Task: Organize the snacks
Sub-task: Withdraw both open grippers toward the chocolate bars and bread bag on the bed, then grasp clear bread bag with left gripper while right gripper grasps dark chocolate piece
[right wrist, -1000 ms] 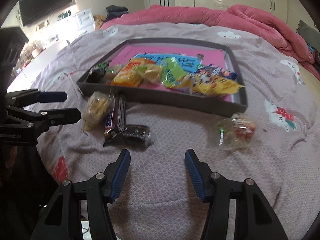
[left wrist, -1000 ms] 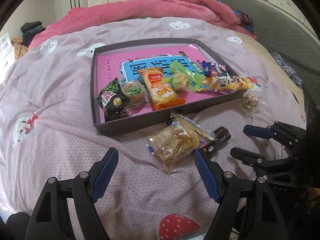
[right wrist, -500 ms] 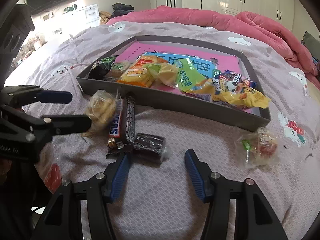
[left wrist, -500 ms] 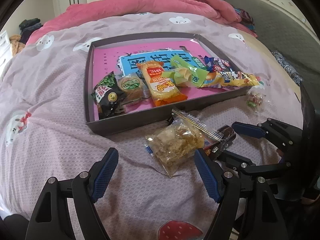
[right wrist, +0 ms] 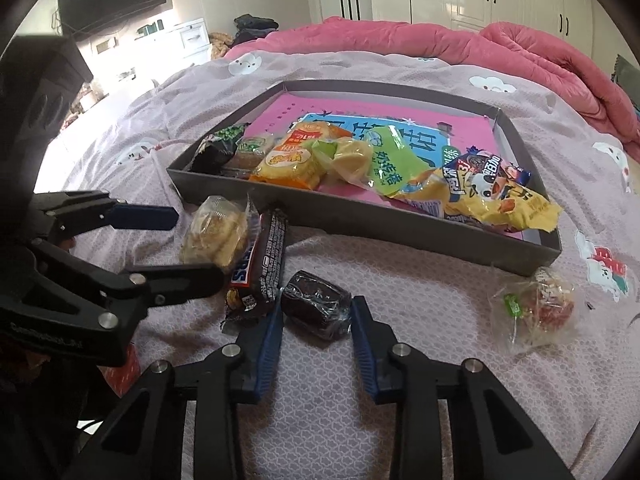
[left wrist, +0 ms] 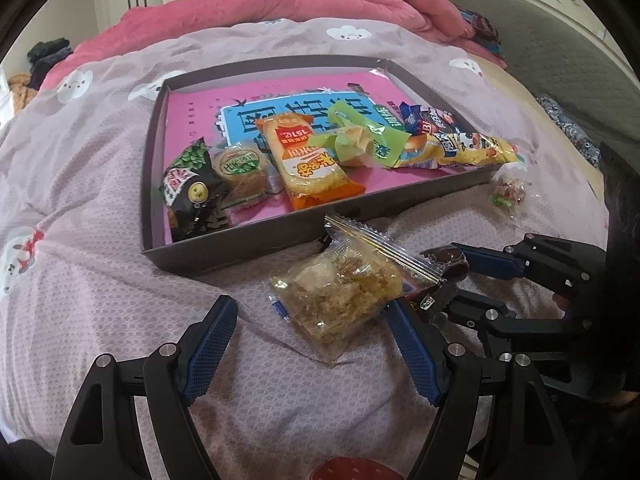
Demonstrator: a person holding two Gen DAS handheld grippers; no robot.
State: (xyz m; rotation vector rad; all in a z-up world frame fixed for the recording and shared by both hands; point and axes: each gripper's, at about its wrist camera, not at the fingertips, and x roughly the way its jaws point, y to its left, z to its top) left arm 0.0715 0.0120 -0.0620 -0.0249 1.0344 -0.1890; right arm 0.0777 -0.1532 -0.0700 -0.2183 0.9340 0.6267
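Jaws just closing around dark wrapped cake (right wrist: 316,310) on lilac bedspread (right wrist: 400,300).

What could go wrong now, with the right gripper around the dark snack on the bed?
1. The right gripper has just been closing on the dark snack; its shiny wrapper may slip or the snack get squashed.
2. The Snickers bar lies against the left finger, so a lift may drag it.
3. The open left gripper works close by at the clear bag; the two could collide.

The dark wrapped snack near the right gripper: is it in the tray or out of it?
Out. The dark snack lies on the bedspread before the tray, between the fingers of the right gripper, which have just been closing.
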